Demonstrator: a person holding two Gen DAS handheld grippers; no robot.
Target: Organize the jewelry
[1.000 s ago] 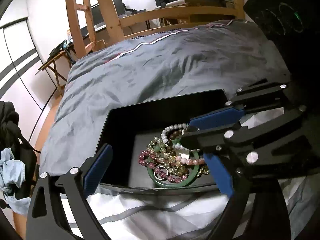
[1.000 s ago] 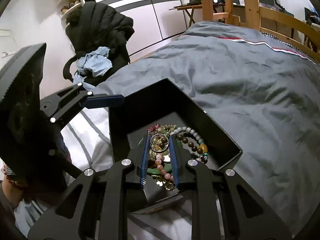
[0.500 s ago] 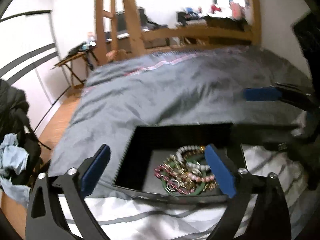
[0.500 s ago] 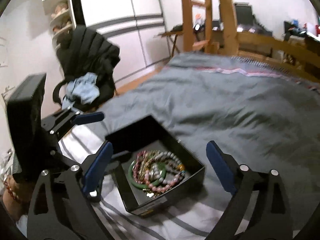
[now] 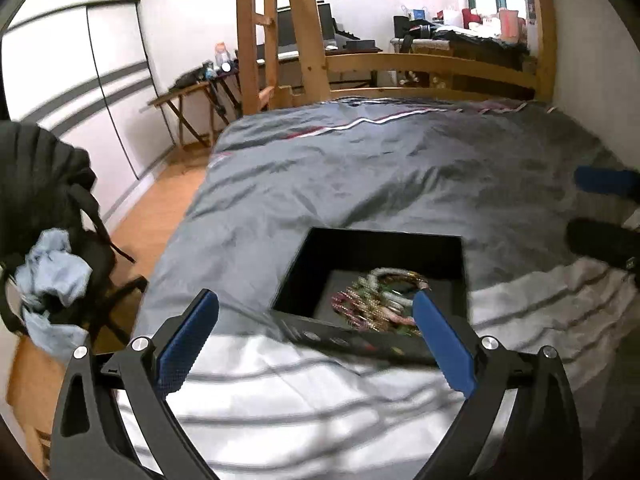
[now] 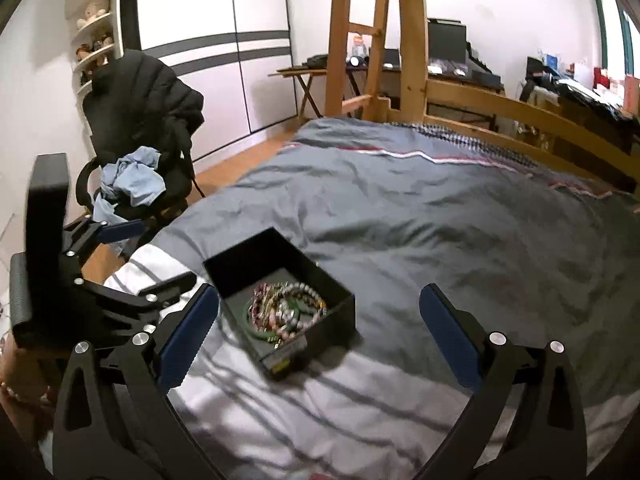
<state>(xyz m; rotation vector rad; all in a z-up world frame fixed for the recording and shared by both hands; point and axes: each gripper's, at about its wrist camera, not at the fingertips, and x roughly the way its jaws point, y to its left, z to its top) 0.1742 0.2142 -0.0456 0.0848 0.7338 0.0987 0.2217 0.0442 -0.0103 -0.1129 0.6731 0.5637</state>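
A black open box (image 5: pixel 362 248) (image 6: pixel 340 304) stands on the bed near its front edge. Inside lies a heap of beaded bracelets (image 5: pixel 380 304) (image 6: pixel 286 310) with a green bangle. My left gripper (image 5: pixel 316 332) is open and empty, held back from the box and above the bed edge. My right gripper (image 6: pixel 320 328) is open and empty, also raised and drawn back from the box. The left gripper also shows at the left of the right wrist view (image 6: pixel 124 256), and a finger of the right gripper shows at the right edge of the left wrist view (image 5: pixel 604 180).
A grey duvet (image 6: pixel 420 208) covers the bed, with a white striped sheet (image 6: pixel 340 412) at the near edge. A wooden bed frame and ladder (image 6: pixel 400 40) stand behind. A black chair with clothes (image 6: pixel 140 136) stands left of the bed.
The right gripper has opened and lifted out of the box, leaving the bracelets inside. Both grippers have drawn back and up, so the box looks smaller and farther.
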